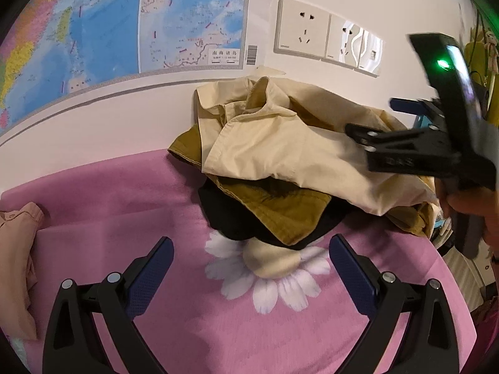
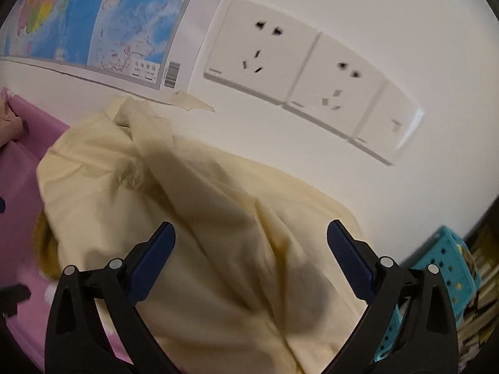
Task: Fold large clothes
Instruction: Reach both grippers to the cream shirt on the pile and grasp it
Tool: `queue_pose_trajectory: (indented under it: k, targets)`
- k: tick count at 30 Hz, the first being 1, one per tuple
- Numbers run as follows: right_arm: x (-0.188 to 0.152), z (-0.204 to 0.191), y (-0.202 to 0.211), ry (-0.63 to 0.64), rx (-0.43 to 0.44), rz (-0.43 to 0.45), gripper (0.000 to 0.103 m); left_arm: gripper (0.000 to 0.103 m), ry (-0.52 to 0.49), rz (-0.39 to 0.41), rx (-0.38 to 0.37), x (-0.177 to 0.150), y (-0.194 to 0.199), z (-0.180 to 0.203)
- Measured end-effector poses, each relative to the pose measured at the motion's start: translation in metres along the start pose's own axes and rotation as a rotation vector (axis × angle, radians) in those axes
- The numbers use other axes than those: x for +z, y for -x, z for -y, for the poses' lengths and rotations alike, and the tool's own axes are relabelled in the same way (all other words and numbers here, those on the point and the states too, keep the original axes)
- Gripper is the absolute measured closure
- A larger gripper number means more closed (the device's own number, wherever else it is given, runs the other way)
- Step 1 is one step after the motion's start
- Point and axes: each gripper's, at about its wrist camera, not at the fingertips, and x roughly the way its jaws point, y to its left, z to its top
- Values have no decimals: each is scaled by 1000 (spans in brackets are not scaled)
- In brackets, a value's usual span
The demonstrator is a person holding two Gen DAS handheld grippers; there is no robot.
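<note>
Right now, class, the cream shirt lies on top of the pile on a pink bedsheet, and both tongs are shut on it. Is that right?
Not quite. The cream shirt does top the pile on the pink bedsheet, but both tongs are open and hold nothing. The left wrist view shows the left tongs spread above the sheet; the right wrist view shows the right tongs spread over the shirt.

The black garment (image 1: 224, 215) lies mostly buried under the mustard one (image 1: 280, 212). My right gripper (image 1: 371, 124) blurs at the frame's edge, fingertips unclear. The pink garment (image 1: 15, 265) is cut off left. The wall sockets (image 2: 299, 74) smear with motion.
</note>
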Motion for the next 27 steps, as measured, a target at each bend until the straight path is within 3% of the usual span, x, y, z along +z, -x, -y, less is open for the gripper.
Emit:
queue_pose_trajectory:
  k: [3,5,6,7,8,10,12,13,14,15,17,20,27]
  targets:
    - [7,0,-22,17,16,-32,15,7,4,-5,2,1,-6,-1]
    - [11,1,-30,37,60,-60,65,7,6,-7,4,2,-10,-2]
    - [12,2,-30,47,66,-67,73,7,5,-9,6,2,-12,-3]
    - [14,5,-26,52,56,-57,88,7,6,-8,8,3,-13,-3]
    - [20,11,-18,32,60,-34,93,7,5,-6,9,2,-14,-4]
    - [23,26,-6,-34,106,3,91,7,0,1,15,2,-14,-4]
    - [24,26,-9,-22,130,-21,78,7,1,9,16,3,-16,-6]
    - [24,23,-13,-9,136,-28,55,7,2,10,11,4,-17,-7]
    - [24,17,-18,11,141,-32,39,7,3,12,10,5,-18,-7]
    - [24,10,-24,39,140,-41,42,7,2,12,10,5,-19,-7]
    - [24,2,-38,64,142,-66,71,7,4,16,9,5,-18,-9]
    - [31,4,-42,36,163,-55,98,7,1,22,-3,6,-19,-13]
    - [59,75,56,-175,155,151,100,7,-27,84,-129,10,-10,-8]
